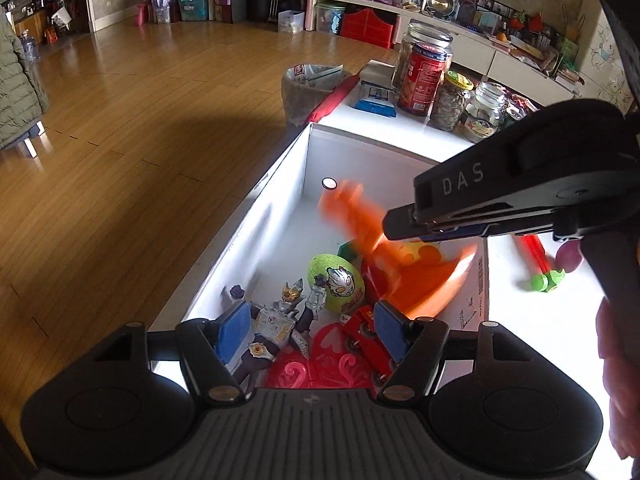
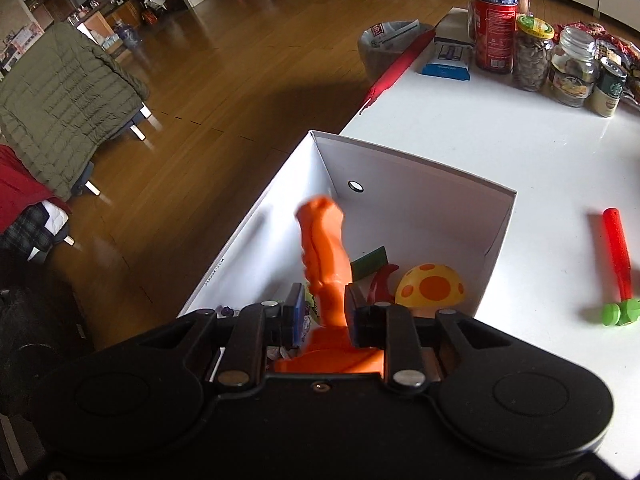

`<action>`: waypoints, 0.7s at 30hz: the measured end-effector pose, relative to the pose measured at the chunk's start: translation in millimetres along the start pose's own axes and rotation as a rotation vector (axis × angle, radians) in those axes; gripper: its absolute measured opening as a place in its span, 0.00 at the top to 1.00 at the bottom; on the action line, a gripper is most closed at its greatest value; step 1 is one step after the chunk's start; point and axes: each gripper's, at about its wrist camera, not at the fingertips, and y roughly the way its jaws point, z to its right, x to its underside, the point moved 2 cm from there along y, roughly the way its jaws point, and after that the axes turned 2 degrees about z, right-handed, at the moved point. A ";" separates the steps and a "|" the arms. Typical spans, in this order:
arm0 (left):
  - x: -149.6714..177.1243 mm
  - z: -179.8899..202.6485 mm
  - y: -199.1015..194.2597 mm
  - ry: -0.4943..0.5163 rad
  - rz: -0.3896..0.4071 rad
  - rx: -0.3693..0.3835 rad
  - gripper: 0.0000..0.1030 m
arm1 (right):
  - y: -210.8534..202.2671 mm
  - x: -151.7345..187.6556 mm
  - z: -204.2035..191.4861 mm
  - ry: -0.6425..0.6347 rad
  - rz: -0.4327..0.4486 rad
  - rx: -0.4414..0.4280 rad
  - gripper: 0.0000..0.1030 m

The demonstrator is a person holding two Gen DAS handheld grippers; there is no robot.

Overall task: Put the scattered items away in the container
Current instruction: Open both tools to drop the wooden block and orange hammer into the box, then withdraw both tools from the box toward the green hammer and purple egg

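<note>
The table [image 2: 500, 152] holds a white box [image 2: 420, 168], open at the top so toys can drop in. Over the box, the right claw [image 2: 322, 310] has an orange toy [image 2: 322, 256] between its pads; the pads look a bit loose, maybe letting go (hard to tell). The toy is bright, bumpy and blurred. The left claw [image 1: 310, 334] is spread, holding nothing, above a robot figure [image 1: 276, 320] inside the box. A red stick [image 2: 618, 256] waits right of the box.
</note>
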 end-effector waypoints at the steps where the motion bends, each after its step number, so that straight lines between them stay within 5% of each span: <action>1: 0.1 -0.2 -0.3 0.001 0.002 -0.005 0.33 | -2.4 -0.1 1.2 0.011 0.014 -0.008 0.74; 4: 0.5 1.4 -0.8 0.010 0.007 -0.019 0.32 | -14.5 1.2 6.4 0.015 0.073 -0.008 0.65; 7: 1.4 6.0 -1.5 0.028 0.012 -0.027 0.28 | -34.3 7.6 16.9 0.025 0.135 -0.016 0.44; 12: 3.2 16.4 -2.1 0.072 0.028 -0.047 0.22 | -69.4 28.8 48.6 0.010 0.199 0.074 0.21; 21: 9.8 51.2 -9.6 0.173 0.058 -0.025 0.11 | -116.0 97.9 142.1 0.051 0.175 0.255 0.12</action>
